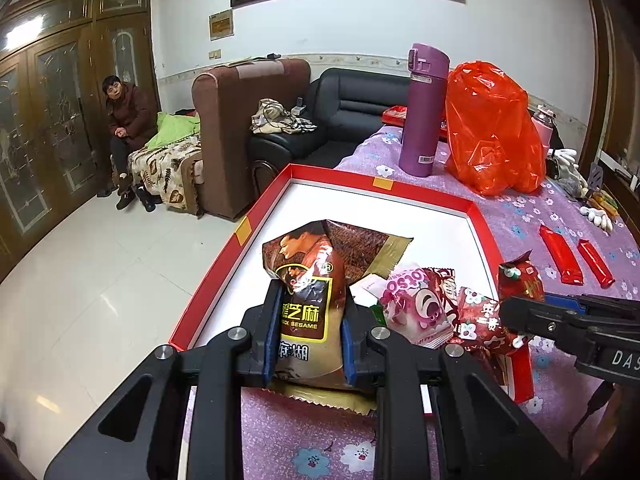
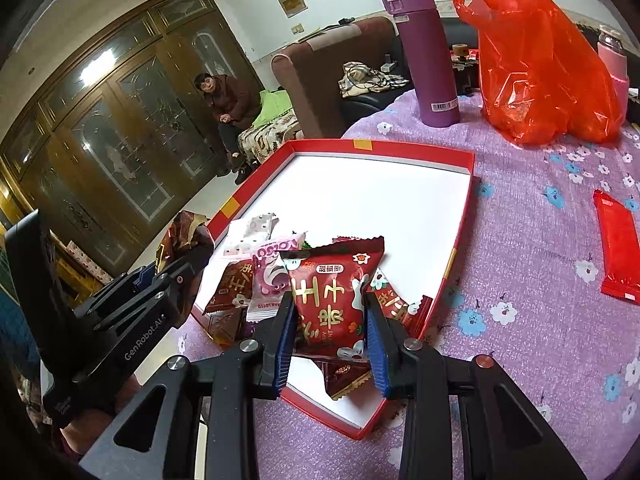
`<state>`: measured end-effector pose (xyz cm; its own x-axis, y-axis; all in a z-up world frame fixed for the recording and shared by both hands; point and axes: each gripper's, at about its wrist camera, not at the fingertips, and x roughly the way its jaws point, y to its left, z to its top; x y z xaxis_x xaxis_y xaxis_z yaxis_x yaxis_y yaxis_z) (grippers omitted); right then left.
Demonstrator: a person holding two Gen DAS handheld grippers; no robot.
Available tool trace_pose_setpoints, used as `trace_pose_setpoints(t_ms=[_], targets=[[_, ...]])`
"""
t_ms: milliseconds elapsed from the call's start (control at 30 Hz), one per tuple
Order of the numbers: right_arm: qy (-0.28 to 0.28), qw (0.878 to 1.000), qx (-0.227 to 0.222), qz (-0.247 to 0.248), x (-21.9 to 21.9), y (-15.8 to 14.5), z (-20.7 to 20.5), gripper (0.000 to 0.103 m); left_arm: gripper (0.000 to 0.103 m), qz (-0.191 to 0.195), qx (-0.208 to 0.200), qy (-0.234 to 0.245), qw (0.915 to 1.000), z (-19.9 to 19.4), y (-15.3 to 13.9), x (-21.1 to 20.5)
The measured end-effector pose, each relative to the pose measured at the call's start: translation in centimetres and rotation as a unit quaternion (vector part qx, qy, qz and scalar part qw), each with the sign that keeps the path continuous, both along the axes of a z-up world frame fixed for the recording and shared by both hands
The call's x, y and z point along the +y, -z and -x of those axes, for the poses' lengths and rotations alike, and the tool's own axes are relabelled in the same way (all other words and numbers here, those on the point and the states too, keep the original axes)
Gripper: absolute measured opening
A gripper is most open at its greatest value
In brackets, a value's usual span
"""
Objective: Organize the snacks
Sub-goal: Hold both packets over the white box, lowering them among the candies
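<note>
So both grippers have a snack in them right now. The left gripper point(image 1: 309, 332) is clamped on a brown black sesame packet point(image 1: 310, 304), blue pads squeezing its sides, and the packet hangs over the near left edge of the red gift box lid point(image 1: 208, 292), which has a white inside. The right gripper point(image 2: 331, 336) is pinching a red candy packet with gold characters point(image 2: 330, 296) over the near corner of the same lid.

Inside the lid, everything's bunched at the near end: a pink Lotso packet point(image 2: 270, 276), a white dotted packet point(image 2: 250, 234) and a few more dark red ones. The far half of the lid shows bare white.

It all sits on a table with a purple flowered tablecloth point(image 2: 532, 264). Toward the far edge there's a purple thermos point(image 2: 426, 52) standing upright, with an orange plastic bag point(image 2: 540, 60) just beside it. Two red wafer bars point(image 1: 576, 256) lie on the cloth off the lid's right side. A person sits in the background by wooden doors.
</note>
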<state>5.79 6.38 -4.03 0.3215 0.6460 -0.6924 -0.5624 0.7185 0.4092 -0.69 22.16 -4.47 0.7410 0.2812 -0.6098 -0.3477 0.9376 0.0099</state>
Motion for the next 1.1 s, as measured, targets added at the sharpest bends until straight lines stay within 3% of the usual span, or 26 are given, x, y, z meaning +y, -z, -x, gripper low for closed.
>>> trace_pose_setpoints(t_ms=[1100], targets=[[-0.003,1.0,0.008,-0.005,0.0,0.2,-0.03,0.034,0.022,-0.001,0.005,0.009,0.9999,-0.31,0.31,0.0]])
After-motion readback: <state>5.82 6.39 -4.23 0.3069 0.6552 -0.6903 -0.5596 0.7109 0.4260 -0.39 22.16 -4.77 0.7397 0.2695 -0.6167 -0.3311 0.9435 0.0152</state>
